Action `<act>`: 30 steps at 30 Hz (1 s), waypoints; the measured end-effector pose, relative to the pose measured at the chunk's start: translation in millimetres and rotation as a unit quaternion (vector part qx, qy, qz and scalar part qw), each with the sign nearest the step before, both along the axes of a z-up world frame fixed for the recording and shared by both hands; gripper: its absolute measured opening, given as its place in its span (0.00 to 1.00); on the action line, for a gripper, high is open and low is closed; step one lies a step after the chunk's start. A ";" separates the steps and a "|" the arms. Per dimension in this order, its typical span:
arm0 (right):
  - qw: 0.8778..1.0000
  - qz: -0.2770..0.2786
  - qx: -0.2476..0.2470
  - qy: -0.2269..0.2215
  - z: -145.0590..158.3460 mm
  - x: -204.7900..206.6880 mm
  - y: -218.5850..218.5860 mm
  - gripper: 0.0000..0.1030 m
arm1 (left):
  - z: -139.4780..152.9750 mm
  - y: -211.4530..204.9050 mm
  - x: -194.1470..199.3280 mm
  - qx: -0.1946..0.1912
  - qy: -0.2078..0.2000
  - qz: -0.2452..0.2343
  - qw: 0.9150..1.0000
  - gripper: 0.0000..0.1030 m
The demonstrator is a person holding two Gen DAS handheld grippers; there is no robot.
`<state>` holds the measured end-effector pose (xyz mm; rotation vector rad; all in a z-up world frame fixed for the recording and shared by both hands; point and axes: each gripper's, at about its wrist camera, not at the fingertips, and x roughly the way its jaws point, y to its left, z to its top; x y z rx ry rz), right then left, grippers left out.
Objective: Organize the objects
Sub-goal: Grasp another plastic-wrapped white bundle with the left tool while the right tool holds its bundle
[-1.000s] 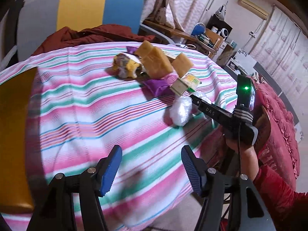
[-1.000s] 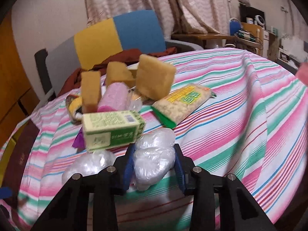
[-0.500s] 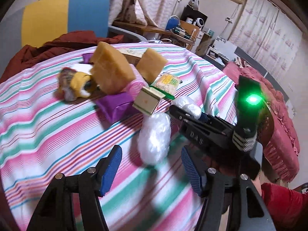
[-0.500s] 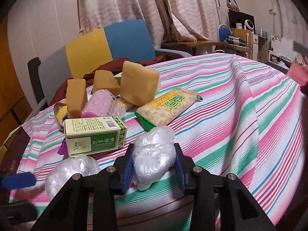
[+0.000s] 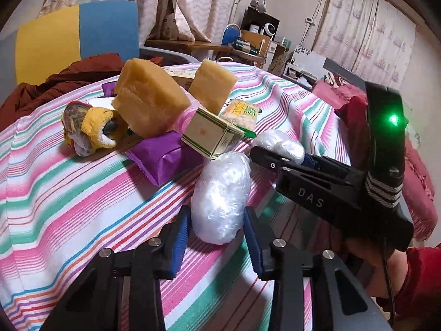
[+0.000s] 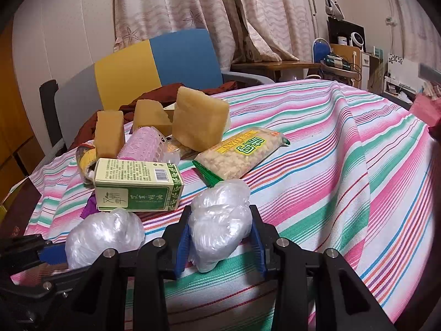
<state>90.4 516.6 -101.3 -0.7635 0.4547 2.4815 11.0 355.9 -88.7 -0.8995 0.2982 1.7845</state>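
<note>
Left hand-held gripper (image 5: 217, 229) clamped on plastic-wrapped bundle (image 5: 220, 195); right hand-held gripper (image 6: 220, 237) clamped on its twin (image 6: 220, 215); likely pairing them.

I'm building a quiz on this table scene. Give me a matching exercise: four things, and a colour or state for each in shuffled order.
Things:
1. pouch
2. box
3. roller
4. left gripper

States:
A. pink
B. shut on a plastic bundle
C. purple
D. green and cream

Pairs: 1-C, 2-D, 3-A, 4-B
</note>
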 end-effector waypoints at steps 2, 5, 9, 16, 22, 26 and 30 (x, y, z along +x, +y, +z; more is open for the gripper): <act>1.000 0.000 0.003 -0.001 -0.1 -0.3 -0.6 0.38 | -0.8 -0.2 -4.2 0.001 -0.007 0.005 1.000 0.33; 1.000 -0.001 0.007 -0.003 -0.1 -1.0 -2.2 0.38 | -2.0 -0.9 -7.5 0.009 -0.013 0.010 1.000 0.28; 1.000 0.000 0.011 -0.005 -0.8 -0.5 -4.3 0.38 | -6.9 -9.1 -4.4 0.034 -0.024 0.033 0.999 0.26; 1.000 0.001 0.016 -0.007 -0.6 -0.5 -5.4 0.38 | -6.0 -25.5 34.2 0.018 0.077 0.046 0.996 0.26; 1.000 0.002 0.014 -0.007 -0.3 -0.6 -5.1 0.38 | -3.2 -34.0 36.0 0.014 0.058 0.057 0.997 0.40; 1.000 0.002 0.014 -0.007 0.0 -0.6 -5.0 0.38 | 1.7 -28.3 38.4 0.001 0.066 0.059 0.996 0.49; 1.000 0.002 0.014 -0.007 0.1 -0.5 -5.1 0.38 | 2.9 -16.3 26.8 -0.007 0.062 0.070 0.996 0.49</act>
